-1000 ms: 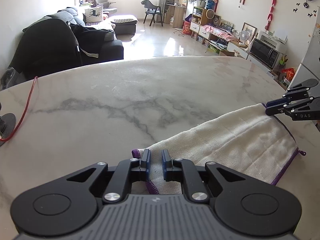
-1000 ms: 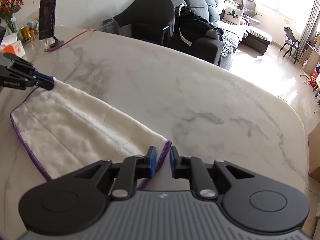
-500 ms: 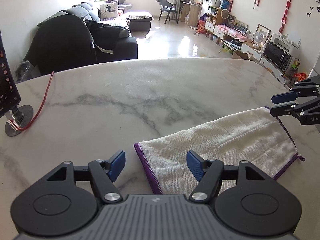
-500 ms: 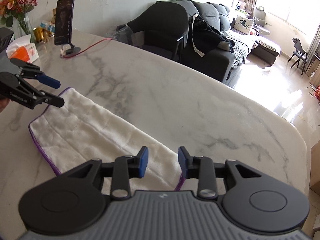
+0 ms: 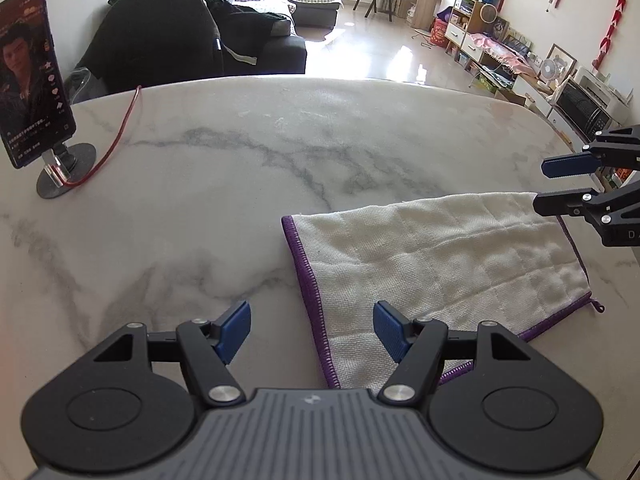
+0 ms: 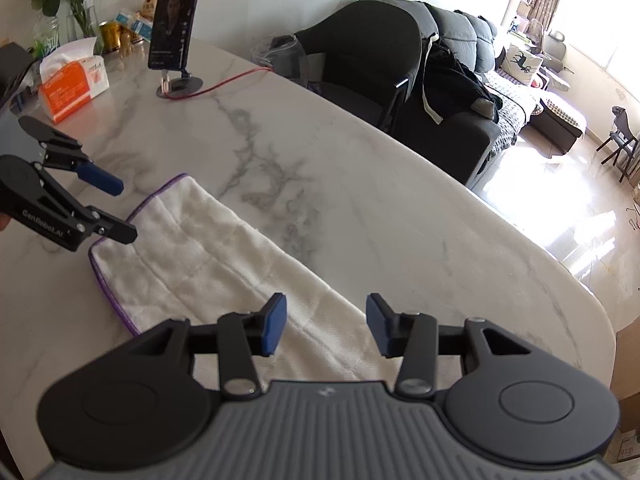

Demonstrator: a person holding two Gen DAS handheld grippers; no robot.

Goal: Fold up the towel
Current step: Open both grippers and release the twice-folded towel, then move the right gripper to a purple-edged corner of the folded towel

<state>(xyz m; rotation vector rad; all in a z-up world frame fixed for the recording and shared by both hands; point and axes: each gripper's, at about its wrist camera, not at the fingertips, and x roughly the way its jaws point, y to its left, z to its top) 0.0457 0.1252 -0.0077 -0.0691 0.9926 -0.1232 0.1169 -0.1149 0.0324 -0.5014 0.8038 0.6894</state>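
Observation:
A white towel (image 5: 440,264) with purple edging lies folded flat on the marble table (image 5: 240,184); the right wrist view shows it too, as the towel (image 6: 208,264). My left gripper (image 5: 312,330) hovers open above the towel's near left corner, nothing pinched between its blue pads. My right gripper (image 6: 326,326) is above the towel's other end, its jaws still opening and clear of the cloth. Each gripper shows in the other's view: the right gripper (image 5: 560,184) over the far right corner, the left gripper (image 6: 116,210) over the far left corner.
A phone on a round stand (image 5: 34,92) with a red cable (image 5: 120,132) stands on the table's left side. A tissue box (image 6: 72,84), flowers in a vase and small jars sit near the wall. A dark chair and sofa (image 6: 400,80) stand beyond the table's edge.
Both grippers, shut on the towel's corners a second ago, have opened and let the cloth go. Both have lifted and drawn back, and the towel now lies flat.

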